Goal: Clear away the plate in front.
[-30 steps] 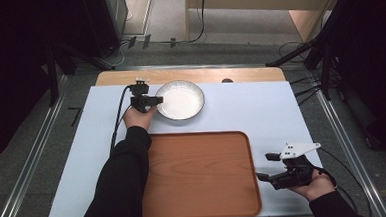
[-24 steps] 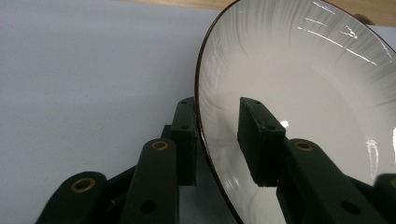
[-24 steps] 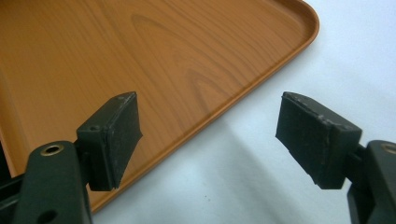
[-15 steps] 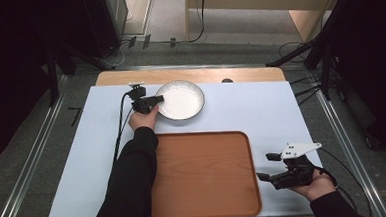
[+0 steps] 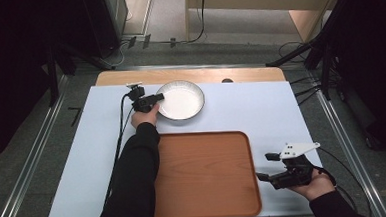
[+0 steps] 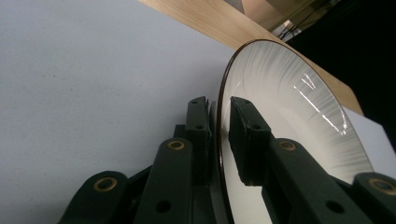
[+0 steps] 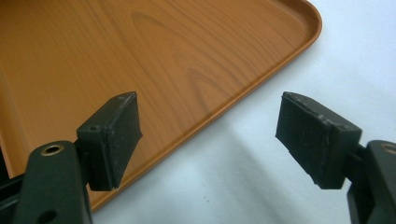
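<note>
1. Far left first: the left gripper point(image 5: 153, 99) is out at the far side of the table point(image 5: 281, 109), the person's dark sleeve point(image 5: 137, 176) stretched forward behind it and a black cable point(image 5: 119, 127) trailing back toward the near edge.
2. Its fingers point(image 6: 250, 135) are closed down on the left rim of the white plate point(image 5: 180, 100), one finger on each side of the thin dark edge, pinching it tight.
3. In the left gripper view the plate point(image 6: 289, 116) looks tilted against the pale table surface, ribbed inside, with light glinting off it.
4. Moving to the middle: a wooden tray point(image 5: 204, 175) lies flat at the near side of the table, bare, just in front of the plate and apart from it.
5. Over on the right: the right gripper point(image 5: 262, 167), grey plate on top, hovers just off the tray's right edge.
6. Its fingers point(image 7: 112, 140) stand wide apart with nothing between them, straddling the tray's rounded corner point(image 7: 308, 18) and the white table beside it.
</note>
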Motion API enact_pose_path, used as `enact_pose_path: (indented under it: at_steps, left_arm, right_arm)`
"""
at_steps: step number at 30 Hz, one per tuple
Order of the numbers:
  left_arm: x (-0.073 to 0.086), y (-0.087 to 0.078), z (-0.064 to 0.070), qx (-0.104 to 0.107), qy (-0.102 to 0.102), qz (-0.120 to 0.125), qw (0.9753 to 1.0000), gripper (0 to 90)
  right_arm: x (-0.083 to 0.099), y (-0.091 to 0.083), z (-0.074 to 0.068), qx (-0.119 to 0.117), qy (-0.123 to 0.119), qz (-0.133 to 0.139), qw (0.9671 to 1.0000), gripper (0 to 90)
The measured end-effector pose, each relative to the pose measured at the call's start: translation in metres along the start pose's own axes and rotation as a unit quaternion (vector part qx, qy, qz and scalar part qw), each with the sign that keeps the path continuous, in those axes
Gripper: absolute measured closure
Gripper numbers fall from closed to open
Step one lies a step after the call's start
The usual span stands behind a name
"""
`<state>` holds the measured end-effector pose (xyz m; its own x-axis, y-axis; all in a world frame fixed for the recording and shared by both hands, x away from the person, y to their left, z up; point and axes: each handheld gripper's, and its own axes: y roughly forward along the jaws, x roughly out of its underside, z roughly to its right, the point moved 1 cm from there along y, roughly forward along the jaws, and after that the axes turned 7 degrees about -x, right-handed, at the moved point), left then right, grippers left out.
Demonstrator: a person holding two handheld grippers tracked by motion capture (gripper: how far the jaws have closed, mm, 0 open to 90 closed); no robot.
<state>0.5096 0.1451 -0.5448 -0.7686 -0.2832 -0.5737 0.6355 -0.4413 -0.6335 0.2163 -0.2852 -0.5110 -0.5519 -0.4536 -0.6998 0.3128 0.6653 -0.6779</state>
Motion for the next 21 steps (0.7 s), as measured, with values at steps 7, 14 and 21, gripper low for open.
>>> enact_pose_path:
  at_steps: [7, 14, 21]
  left_arm:
    - [-0.0005, 0.0, -0.001, 0.002, -0.014, 0.002, 0.9999, 80.6]
    - [-0.003, -0.001, -0.0067, 0.024, -0.042, -0.013, 0.9987, 83.7]
    - [-0.0045, -0.0034, -0.0072, 0.036, -0.055, -0.029, 0.9974, 84.9]
  right_arm:
    - [0.0001, 0.0004, -0.0006, 0.002, 0.002, -0.005, 1.0, 22.6]
    - [0.0012, 0.0009, -0.0006, 0.004, -0.002, -0.009, 1.0, 22.6]
    - [0.0014, 0.0005, -0.0008, 0.005, -0.001, -0.008, 1.0, 22.6]
